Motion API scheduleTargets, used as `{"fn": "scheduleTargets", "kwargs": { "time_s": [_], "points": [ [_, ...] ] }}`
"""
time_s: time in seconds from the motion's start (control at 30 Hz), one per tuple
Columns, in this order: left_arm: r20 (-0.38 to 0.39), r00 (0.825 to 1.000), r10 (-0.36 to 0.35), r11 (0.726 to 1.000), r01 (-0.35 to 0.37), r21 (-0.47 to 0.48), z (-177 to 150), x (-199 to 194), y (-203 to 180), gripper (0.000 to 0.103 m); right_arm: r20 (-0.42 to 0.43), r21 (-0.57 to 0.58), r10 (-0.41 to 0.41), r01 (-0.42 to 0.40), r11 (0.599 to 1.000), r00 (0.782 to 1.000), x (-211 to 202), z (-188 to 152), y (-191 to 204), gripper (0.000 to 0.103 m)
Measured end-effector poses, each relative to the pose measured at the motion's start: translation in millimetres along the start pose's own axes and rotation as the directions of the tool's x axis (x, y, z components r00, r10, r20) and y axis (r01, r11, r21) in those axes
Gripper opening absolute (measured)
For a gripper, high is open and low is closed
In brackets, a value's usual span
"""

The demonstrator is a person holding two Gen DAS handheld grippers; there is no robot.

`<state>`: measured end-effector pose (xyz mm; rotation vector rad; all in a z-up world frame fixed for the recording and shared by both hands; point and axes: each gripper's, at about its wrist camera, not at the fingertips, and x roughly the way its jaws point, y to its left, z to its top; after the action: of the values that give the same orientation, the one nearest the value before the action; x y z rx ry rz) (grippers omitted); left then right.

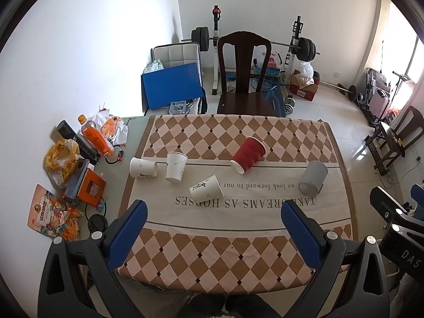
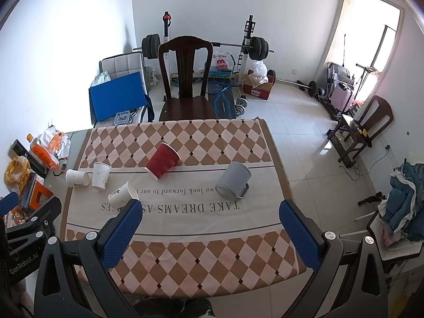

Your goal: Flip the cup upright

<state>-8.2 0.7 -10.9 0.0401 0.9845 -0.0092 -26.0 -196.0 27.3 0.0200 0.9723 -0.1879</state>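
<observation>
Several cups lie tipped on the checked tablecloth (image 1: 238, 251). A red ribbed cup (image 1: 248, 154) (image 2: 162, 160) lies on its side mid-table. A grey mug (image 1: 313, 178) (image 2: 233, 179) lies on its side to the right. Three white paper cups sit at the left: one on its side (image 1: 143, 168) (image 2: 76, 178), one mouth-down (image 1: 176, 167) (image 2: 100, 176), one on its side nearer me (image 1: 206, 190) (image 2: 122, 194). My left gripper (image 1: 214, 220) and right gripper (image 2: 212, 218) are both open and empty, held above the table's near edge.
Clutter lines the table's left edge: an orange bottle (image 1: 95, 136), a yellow bag (image 1: 59, 159), snack packets (image 1: 53, 214). A dark wooden chair (image 1: 245, 79) stands at the far side. A weight rack (image 1: 296, 42) stands behind it.
</observation>
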Motion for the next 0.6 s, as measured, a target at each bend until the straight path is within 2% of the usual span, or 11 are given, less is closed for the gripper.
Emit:
{"fn": "scheduleTargets", "kwargs": {
  "time_s": [0.6],
  "points": [
    [0.0, 1.0, -0.002, 1.0, 0.002, 0.0, 1.1, -0.1, 0.4, 0.103, 0.003, -0.003, 0.0, 0.0, 1.0, 1.0, -5.2, -1.3, 2.0, 0.103]
  ]
}}
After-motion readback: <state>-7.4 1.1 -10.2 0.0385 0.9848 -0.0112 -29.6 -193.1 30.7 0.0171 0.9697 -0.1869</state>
